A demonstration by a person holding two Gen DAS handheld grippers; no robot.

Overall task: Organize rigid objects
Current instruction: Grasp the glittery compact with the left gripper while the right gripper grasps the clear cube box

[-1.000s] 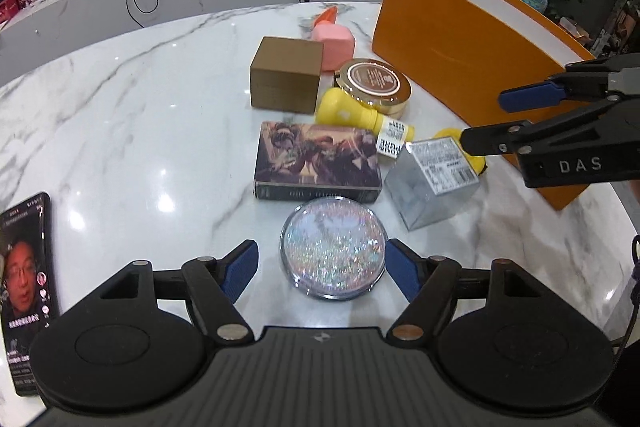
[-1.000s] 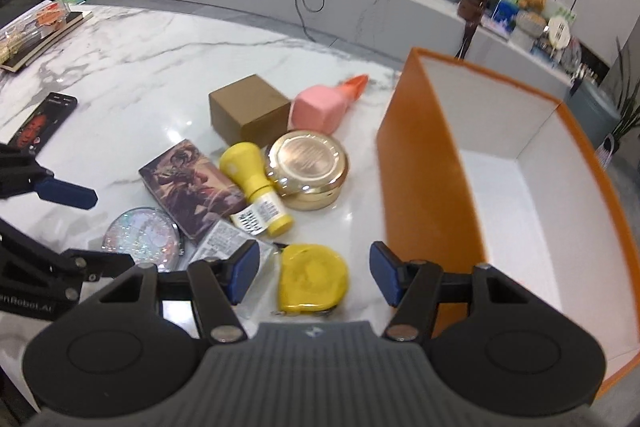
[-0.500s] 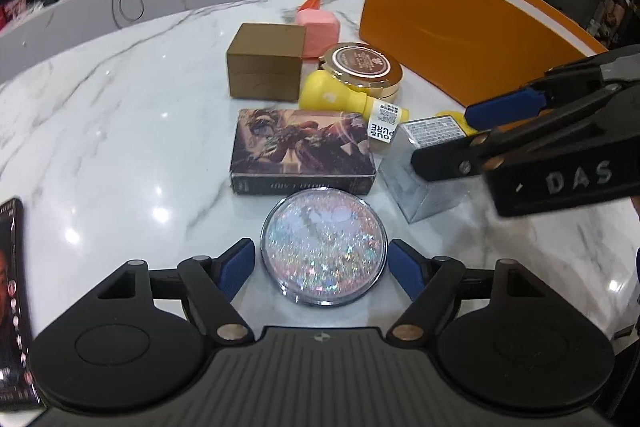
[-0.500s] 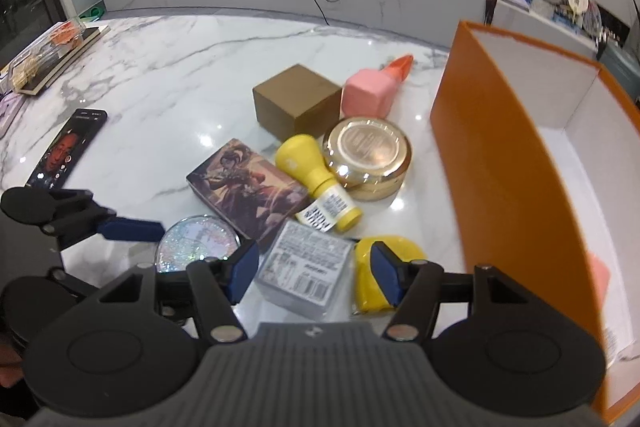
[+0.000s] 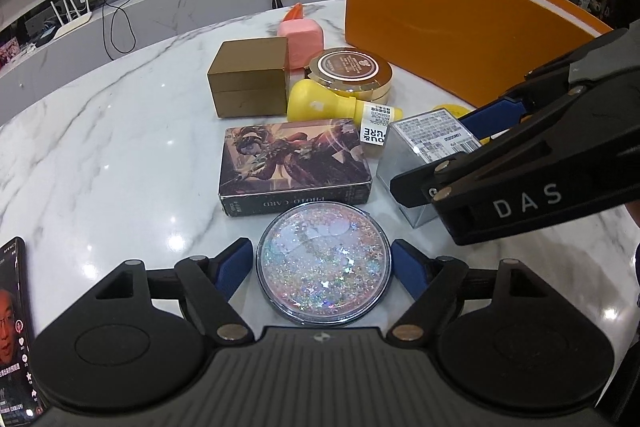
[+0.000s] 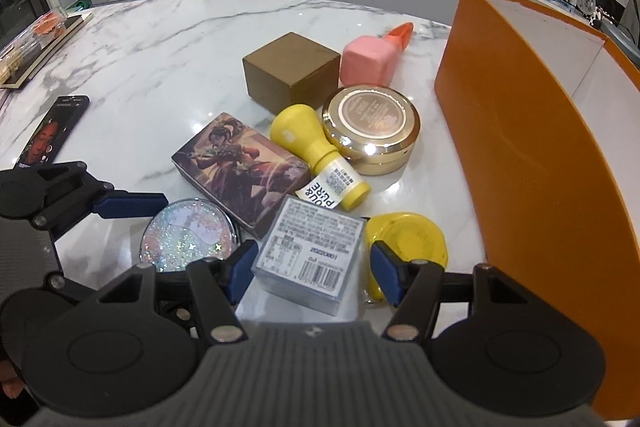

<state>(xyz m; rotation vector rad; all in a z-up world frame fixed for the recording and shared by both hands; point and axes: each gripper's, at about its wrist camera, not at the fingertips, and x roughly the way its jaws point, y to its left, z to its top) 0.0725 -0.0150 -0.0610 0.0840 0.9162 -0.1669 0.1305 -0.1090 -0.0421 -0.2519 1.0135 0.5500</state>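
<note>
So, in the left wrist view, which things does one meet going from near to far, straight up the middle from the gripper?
left gripper → glitter disc → photo card box → yellow bottle → gold tin → pink block

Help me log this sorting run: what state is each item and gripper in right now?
left gripper: open, straddling glitter disc
right gripper: open, straddling silver box
orange box: open-topped
brown box: closed
gold tin: lidded
phone: screen on
</note>
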